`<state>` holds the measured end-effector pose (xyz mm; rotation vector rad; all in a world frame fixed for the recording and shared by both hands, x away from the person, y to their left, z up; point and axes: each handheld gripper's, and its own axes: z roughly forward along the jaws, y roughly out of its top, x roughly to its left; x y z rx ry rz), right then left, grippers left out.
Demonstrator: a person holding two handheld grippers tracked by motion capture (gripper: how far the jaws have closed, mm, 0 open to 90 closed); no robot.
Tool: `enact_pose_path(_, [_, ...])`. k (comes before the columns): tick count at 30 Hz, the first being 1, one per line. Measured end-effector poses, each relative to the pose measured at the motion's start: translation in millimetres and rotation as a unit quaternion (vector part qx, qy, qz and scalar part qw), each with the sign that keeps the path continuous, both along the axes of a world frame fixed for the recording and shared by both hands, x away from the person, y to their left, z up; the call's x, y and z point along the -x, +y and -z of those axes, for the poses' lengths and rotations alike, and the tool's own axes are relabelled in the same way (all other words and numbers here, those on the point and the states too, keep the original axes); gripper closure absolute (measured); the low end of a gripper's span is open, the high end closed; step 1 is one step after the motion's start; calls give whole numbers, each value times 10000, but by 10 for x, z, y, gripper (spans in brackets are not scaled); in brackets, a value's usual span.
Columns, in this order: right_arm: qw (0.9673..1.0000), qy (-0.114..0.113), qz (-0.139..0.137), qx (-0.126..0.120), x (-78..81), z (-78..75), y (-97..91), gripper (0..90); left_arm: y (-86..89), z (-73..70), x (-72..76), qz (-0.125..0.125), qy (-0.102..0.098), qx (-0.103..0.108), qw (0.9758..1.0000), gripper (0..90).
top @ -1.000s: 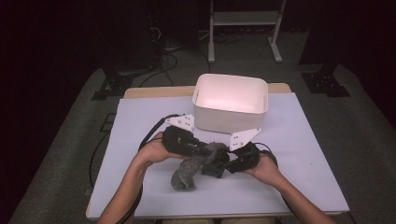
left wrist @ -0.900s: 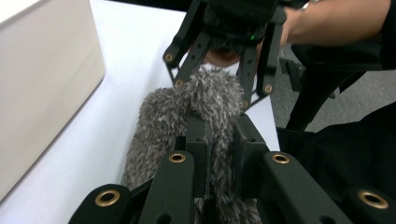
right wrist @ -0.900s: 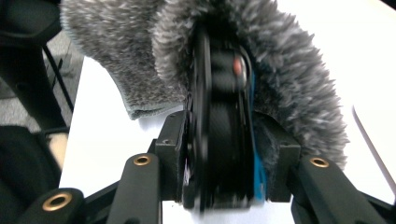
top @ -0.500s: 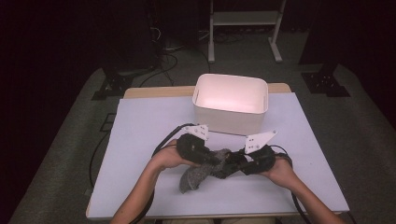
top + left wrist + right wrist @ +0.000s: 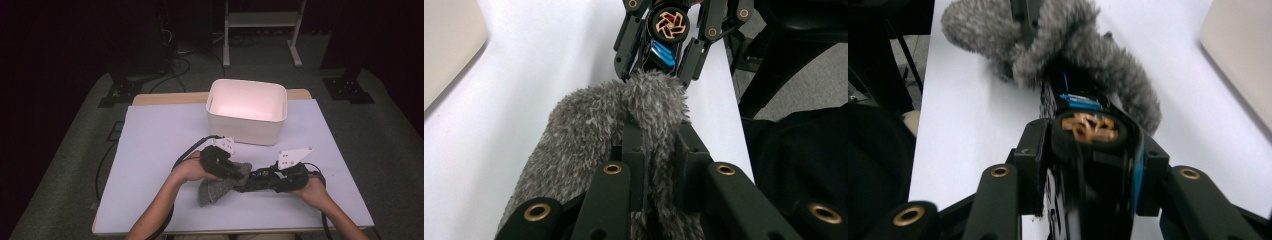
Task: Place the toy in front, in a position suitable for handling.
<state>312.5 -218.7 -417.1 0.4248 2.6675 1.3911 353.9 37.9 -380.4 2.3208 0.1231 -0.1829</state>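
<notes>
**Left gripper (image 5: pixel 656 135) pinched on fuzzy sleeve, right gripper (image 5: pixel 1088 150) clamped on black cylinder**

Left gripper: jaws nearly fully together, with a fold of the grey fuzzy sleeve (image 5: pixel 594 125) squeezed between the pads. In the left gripper view the pile bulges out on both sides of the jaws.

Right gripper: jaws partly closed, one on each side of the black cylinder (image 5: pixel 1090 127) and holding its body. The cylinder lies roughly level, pointing at the left gripper.

Cylinder: the end cap facing the right gripper's camera carries a copper-coloured pinwheel emblem. A blue label (image 5: pixel 1080 101) sits just past the cap. It has pale marks on it, too blurred to read in either gripper view. No brand name is legible. The far end runs into the sleeve's mouth, with pile wrapped around it. How deep it goes I can't tell.

Sleeve: near the front edge of the table, between the two hands. One end is bunched at the left jaws and the cylinder. The loose end droops toward the person and touches the white table cover (image 5: pixel 150 150).

The grippers face each other nose to nose, close together, with sleeve and cylinder bridging them. A grey three-cornered plate sits on top of each.

Surroundings: a white bin (image 5: pixel 245 127) stands behind the grippers, toward the far edge, well clear of the sleeve. Its inside looks bare. Cables trail back off both grippers. The floor is dark, with a white metal stand (image 5: pixel 262 20) beyond the table.
</notes>
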Motion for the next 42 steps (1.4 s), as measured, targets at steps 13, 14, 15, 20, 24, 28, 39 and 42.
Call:
enact_pose_path(13, [9992,183,53,340,35,185,-141,564,-105,13,6,84,-77,-177,9998,786])
enact_pose_path(14, [9992,185,34,350,32,184,-138,556,-105,12,10,89,-73,-181,9998,786])
enact_pose_path(15, [9991,182,26,374,29,187,-129,515,-102,10,13,102,-88,-187,9997,786])
enact_pose_path(20, [9964,180,-60,829,22,252,-24,521,-66,1,25,90,-77,-190,9997,785])
enact_pose_path(24, [9953,110,-249,934,7,243,27,557,7,-25,25,59,-60,-91,9999,786])
enact_pose_path(28, [9952,49,-343,918,-37,229,149,558,83,-82,32,11,-97,-60,9999,786])
enact_pose_path(39, [9952,130,-688,691,-182,260,645,557,265,-89,84,-87,-188,-214,9996,786])
enact_pose_path(42, [9958,248,-636,611,-191,261,598,547,280,-24,89,-136,-170,-293,9993,779])
